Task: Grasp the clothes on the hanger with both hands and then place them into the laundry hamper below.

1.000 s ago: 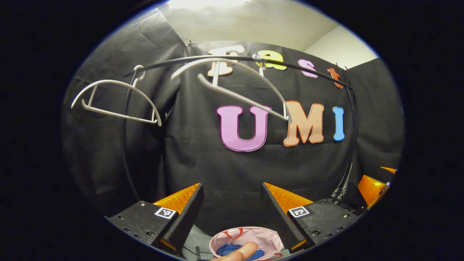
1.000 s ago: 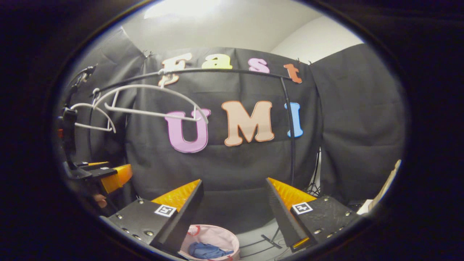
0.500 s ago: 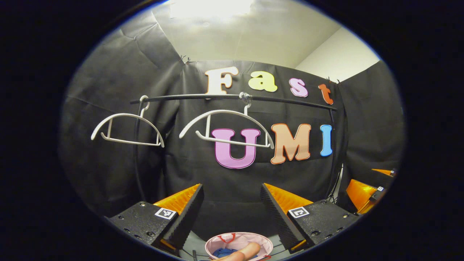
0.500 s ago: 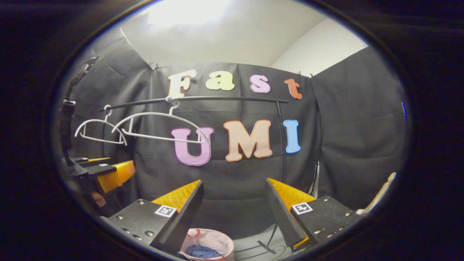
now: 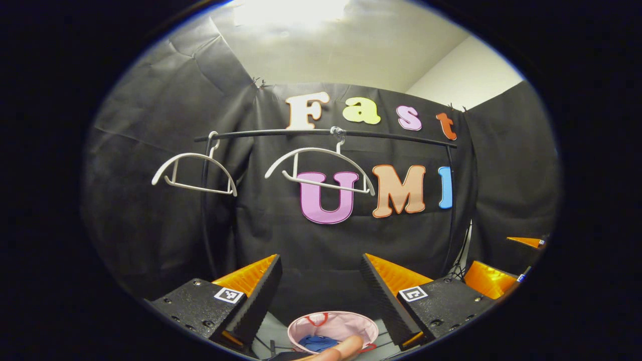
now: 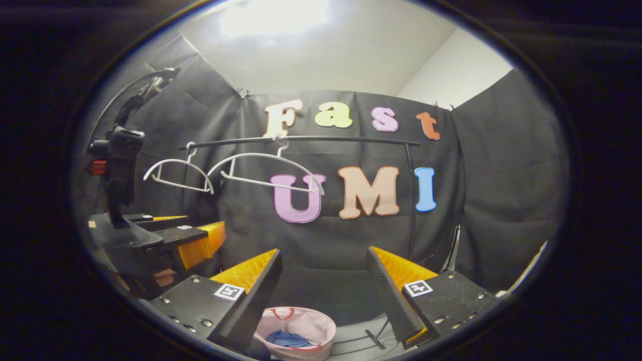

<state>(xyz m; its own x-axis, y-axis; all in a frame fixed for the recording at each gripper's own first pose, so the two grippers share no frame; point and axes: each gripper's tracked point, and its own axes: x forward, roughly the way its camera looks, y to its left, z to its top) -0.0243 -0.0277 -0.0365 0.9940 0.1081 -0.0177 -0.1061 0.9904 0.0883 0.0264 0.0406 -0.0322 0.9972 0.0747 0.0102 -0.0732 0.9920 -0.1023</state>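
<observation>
Two bare white hangers point(image 5: 195, 170) point(image 5: 321, 168) hang from the black rail point(image 5: 326, 133); in the right gripper view they are the hangers point(image 6: 178, 173) point(image 6: 271, 170). Low down stands the pink laundry hamper point(image 5: 351, 325) with a blue garment point(image 5: 315, 343) inside, also seen as the hamper point(image 6: 311, 323) and garment point(image 6: 286, 338). My left gripper point(image 5: 321, 286) is open and holds nothing, well back from the rail. My right gripper point(image 6: 323, 281) is open too. The left gripper point(image 6: 193, 243) shows at that view's left. A fingertip point(image 5: 341, 348) lies before the hamper.
The rail's black uprights point(image 5: 208, 215) point(image 6: 412, 200) frame the booth's cloth wall. A white wall and lit ceiling point(image 6: 351, 55) rise above the cloth. A pale board edge point(image 6: 531, 268) leans at the far right. Stand feet point(image 6: 373, 338) lie on the floor beside the hamper.
Both grippers have drawn back from the rail, so hangers and rail look smaller. The middle hanger, swinging tilted a second ago, now hangs nearly level. The left gripper looms larger in the right gripper view.
</observation>
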